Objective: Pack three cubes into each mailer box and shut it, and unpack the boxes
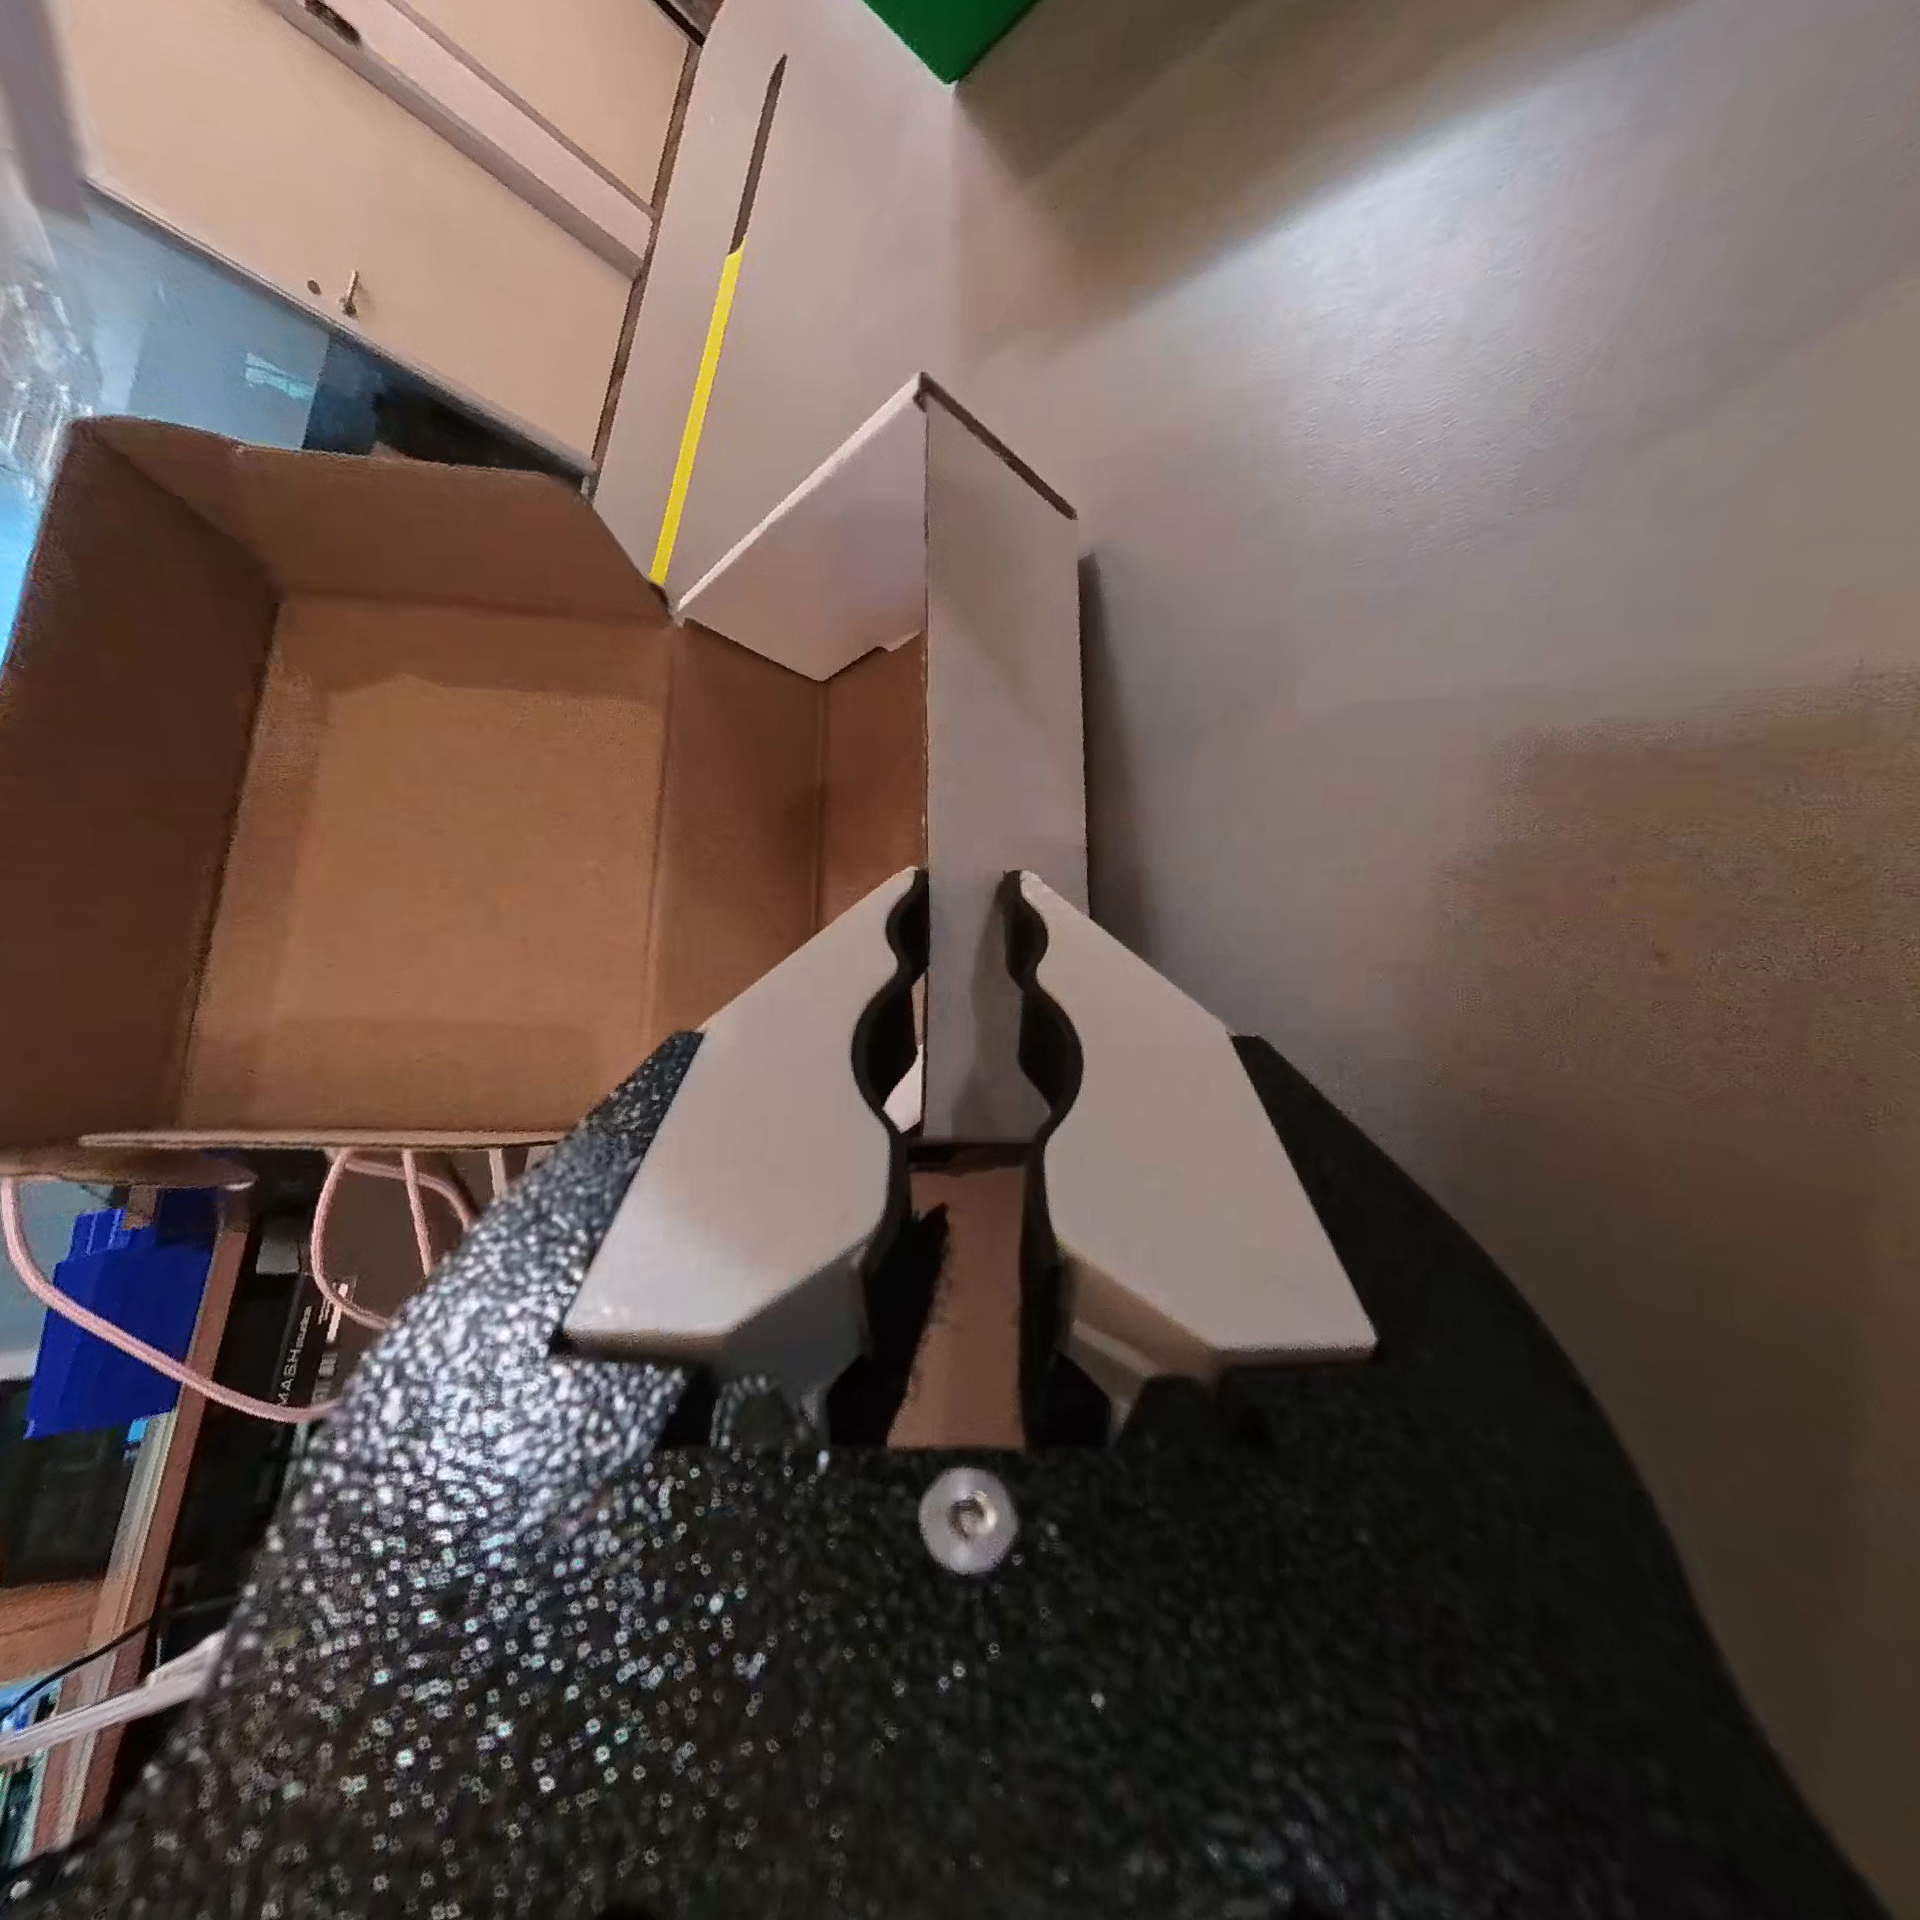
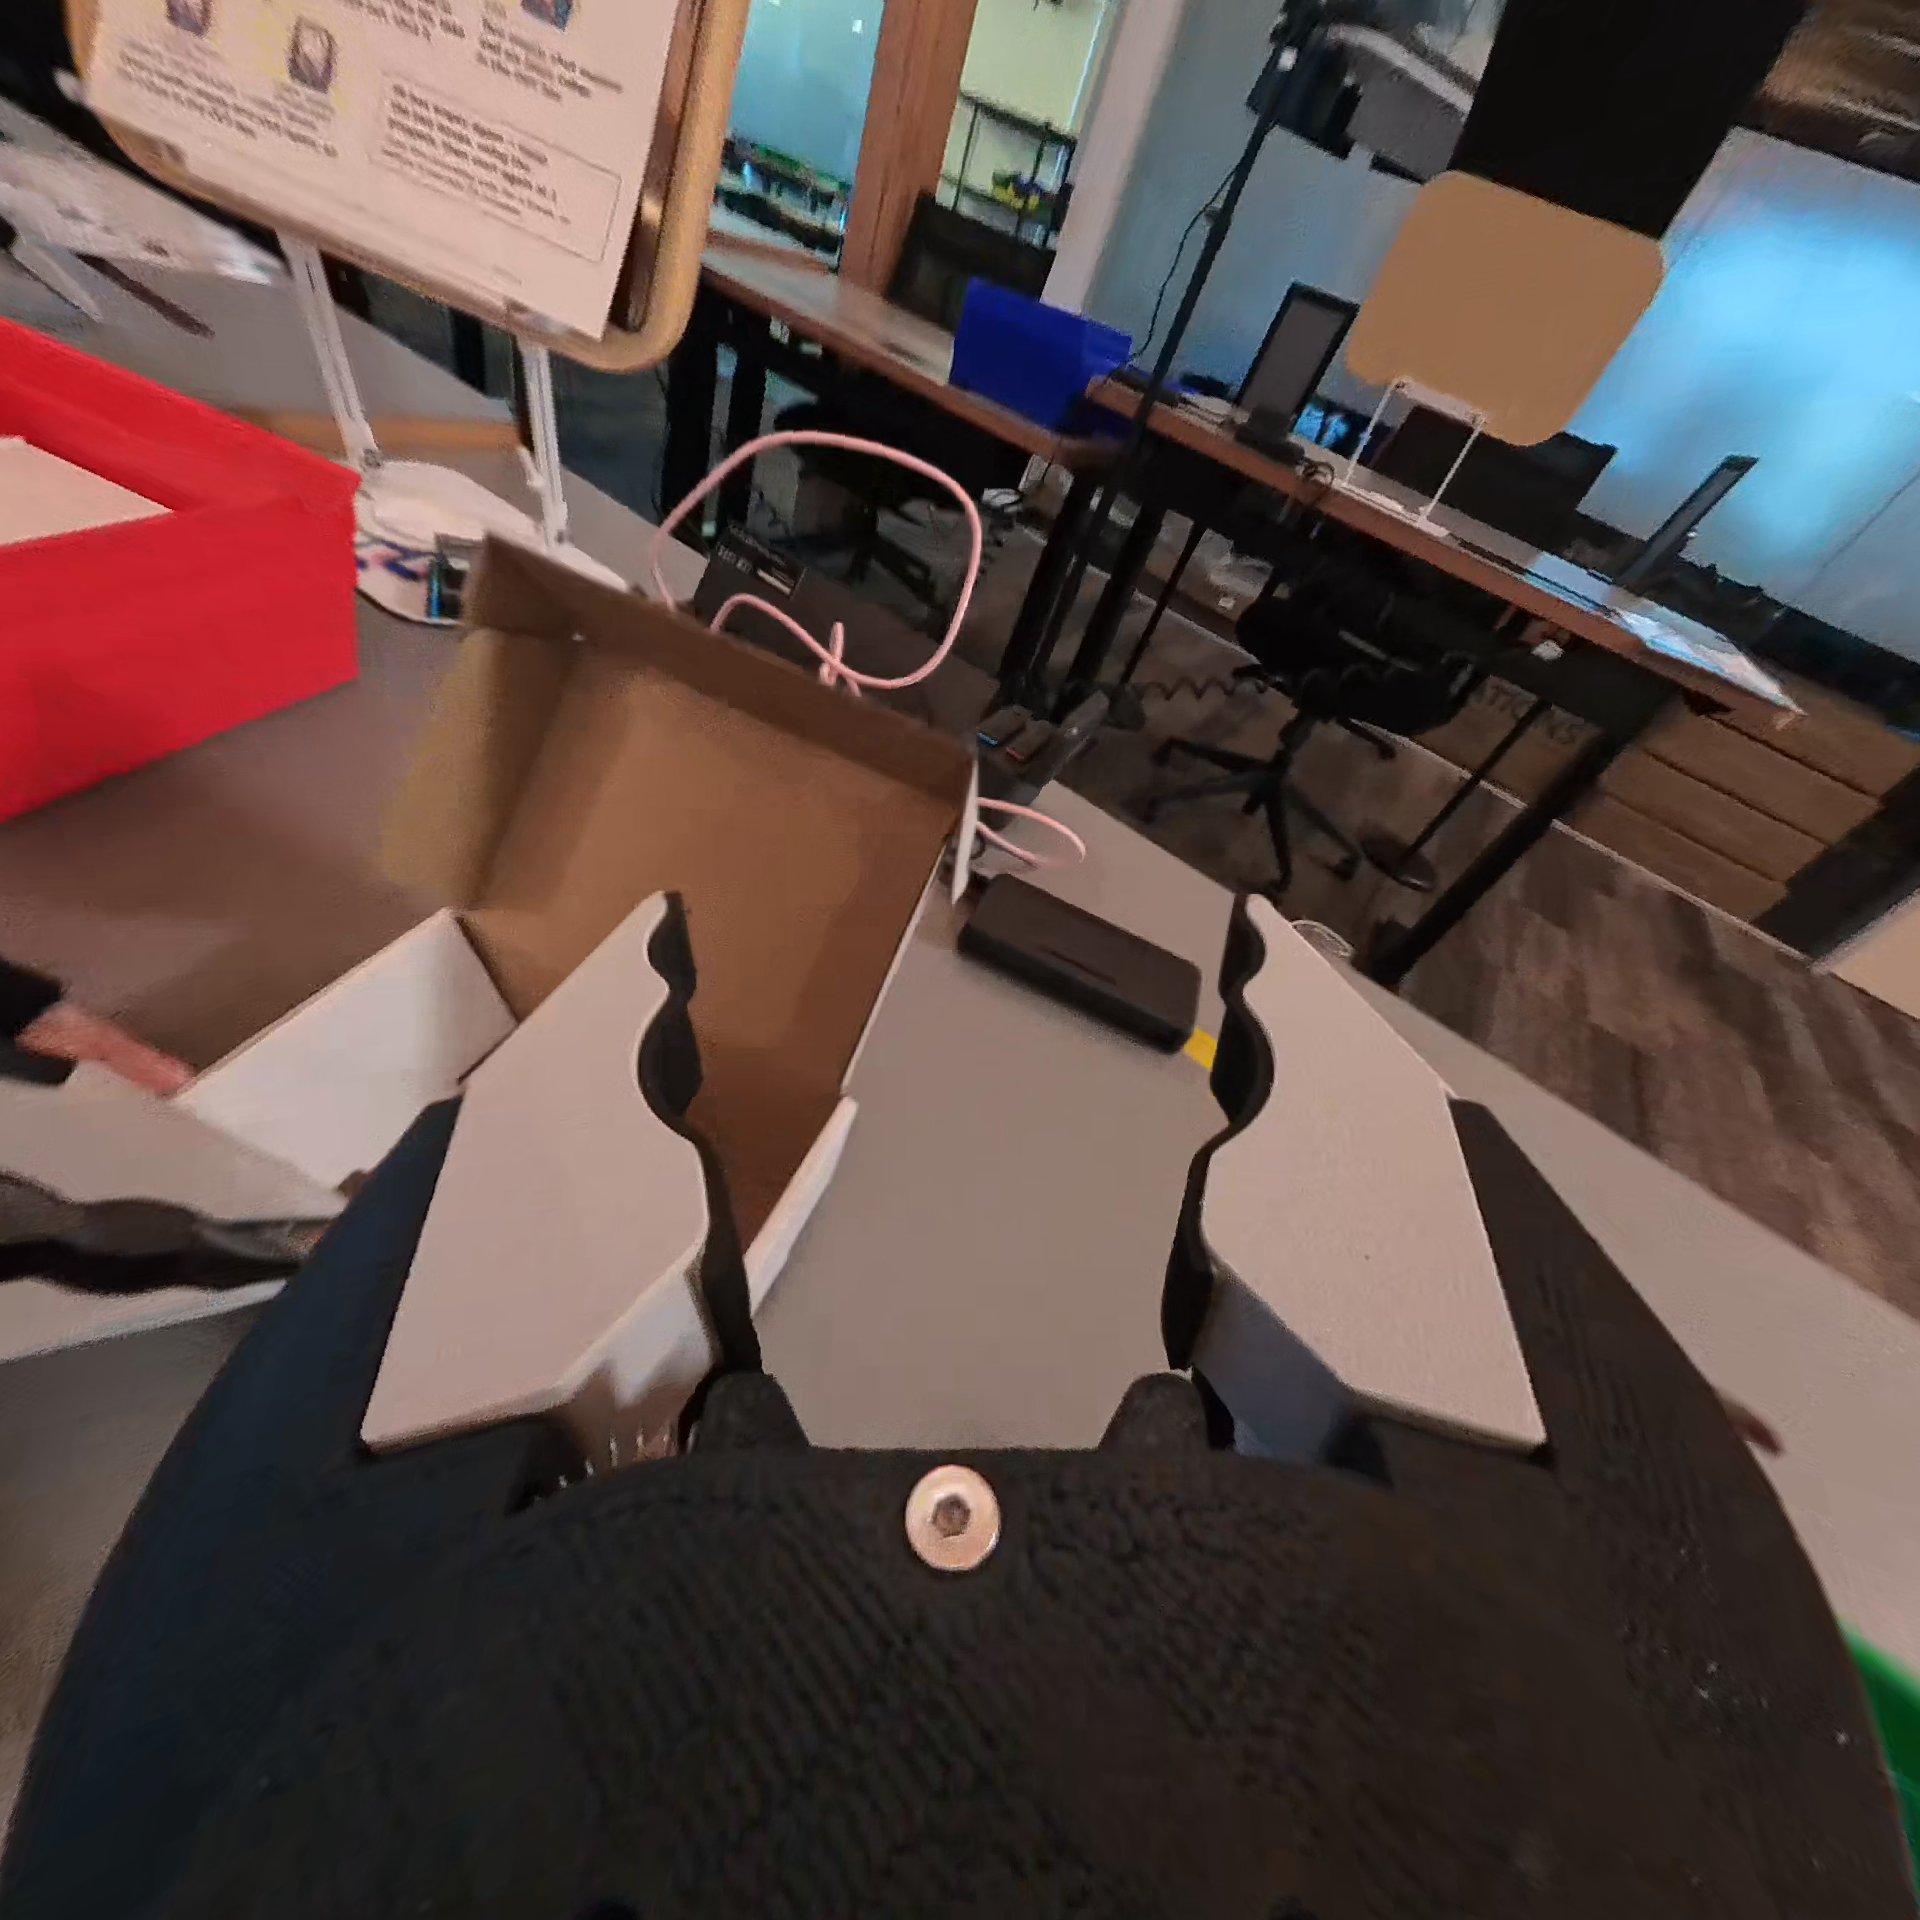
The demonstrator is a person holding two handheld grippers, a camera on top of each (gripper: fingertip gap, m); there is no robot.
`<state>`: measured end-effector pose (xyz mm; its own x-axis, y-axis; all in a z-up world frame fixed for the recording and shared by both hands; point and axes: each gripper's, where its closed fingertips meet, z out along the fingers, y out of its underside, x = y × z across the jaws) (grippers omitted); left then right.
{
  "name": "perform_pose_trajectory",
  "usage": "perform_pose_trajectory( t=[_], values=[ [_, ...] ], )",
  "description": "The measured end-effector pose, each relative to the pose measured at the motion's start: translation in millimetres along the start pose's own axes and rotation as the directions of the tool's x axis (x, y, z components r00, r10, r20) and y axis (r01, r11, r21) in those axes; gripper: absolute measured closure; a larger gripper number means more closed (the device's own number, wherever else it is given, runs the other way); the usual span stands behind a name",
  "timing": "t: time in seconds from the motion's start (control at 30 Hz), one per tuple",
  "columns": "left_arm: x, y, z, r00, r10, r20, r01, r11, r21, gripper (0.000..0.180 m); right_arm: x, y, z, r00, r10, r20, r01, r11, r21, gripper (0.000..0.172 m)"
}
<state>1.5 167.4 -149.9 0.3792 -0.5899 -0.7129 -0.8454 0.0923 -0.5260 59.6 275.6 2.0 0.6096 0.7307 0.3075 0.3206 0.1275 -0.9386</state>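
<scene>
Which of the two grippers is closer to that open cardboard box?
The left. The left gripper is closed on the box's white side wall. The right gripper is wide open just above the box's near corner, gripping nothing.

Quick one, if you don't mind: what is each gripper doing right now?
Left gripper: closed on the side wall of the open box.
Right gripper: wide open, holding nothing.

Hand-held gripper (image 1: 964, 883) pinching mailer box wall (image 1: 1003, 665)
</scene>
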Motion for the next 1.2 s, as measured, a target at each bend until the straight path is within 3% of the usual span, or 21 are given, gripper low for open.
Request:
perform_pose_trajectory(
  t=[0.3, 0.43, 0.53, 0.63, 0.77, 0.83, 0.9, 1.0, 1.1, 1.2],
  values=[
    [12, -4, -15, 0.997, 0.053, -0.06, -0.047, 0.994, 0.095, 0.168, -17, 65, -48, 0.996, 0.06, -0.065, -0.055, 0.996, 0.075, 0.089],
    [7, -7, -23, 0.994, -0.058, -0.093, 0.073, 0.982, 0.173, 0.167, -17, 78, -55, 0.995, 0.067, -0.079, -0.062, 0.996, 0.064, 0.089],
    [-5, -8, -32, 0.989, -0.121, -0.085, 0.136, 0.97, 0.201, 0.134, -17, 80, -55, 0.993, 0.097, -0.064, -0.093, 0.994, 0.06, 0.087],
    [-10, -13, -45, 0.979, -0.179, -0.094, 0.196, 0.954, 0.227, 0.112, -14, 78, -59, 0.991, 0.115, -0.068, -0.11, 0.991, 0.075, 0.086],
    [-20, -47, -102, 0.931, -0.315, -0.183, 0.362, 0.856, 0.368, 0.107, -5, 68, -70, 0.988, 0.127, -0.088, -0.116, 0.986, 0.12, 0.086],
    [-41, -43, -134, 0.924, -0.358, -0.135, 0.383, 0.844, 0.375, 0.106, -1, 64, -75, 0.987, 0.132, -0.096, -0.117, 0.983, 0.141, 0.086],
    [-71, -20, -161, 0.904, -0.427, -0.037, 0.415, 0.852, 0.317, 0.113, 1, 59, -79, 0.985, 0.144, -0.095, -0.128, 0.979, 0.156, 0.086],
    [-108, 49, -188, 0.834, -0.54, 0.113, 0.531, 0.842, 0.096, 0.133, 1, 57, -81, 0.984, 0.151, -0.09, -0.134, 0.976, 0.171, 0.087],
    [-102, 119, -195, 0.798, -0.594, 0.104, 0.602, 0.775, -0.195, 0.137, 1, 59, -79, 0.984, 0.154, -0.088, -0.14, 0.978, 0.152, 0.087],
    [-106, 174, -192, 0.784, -0.592, 0.188, 0.615, 0.699, -0.364, 0.144, 1, 58, -79, 0.983, 0.166, -0.079, -0.153, 0.976, 0.155, 0.087]
  ],
)
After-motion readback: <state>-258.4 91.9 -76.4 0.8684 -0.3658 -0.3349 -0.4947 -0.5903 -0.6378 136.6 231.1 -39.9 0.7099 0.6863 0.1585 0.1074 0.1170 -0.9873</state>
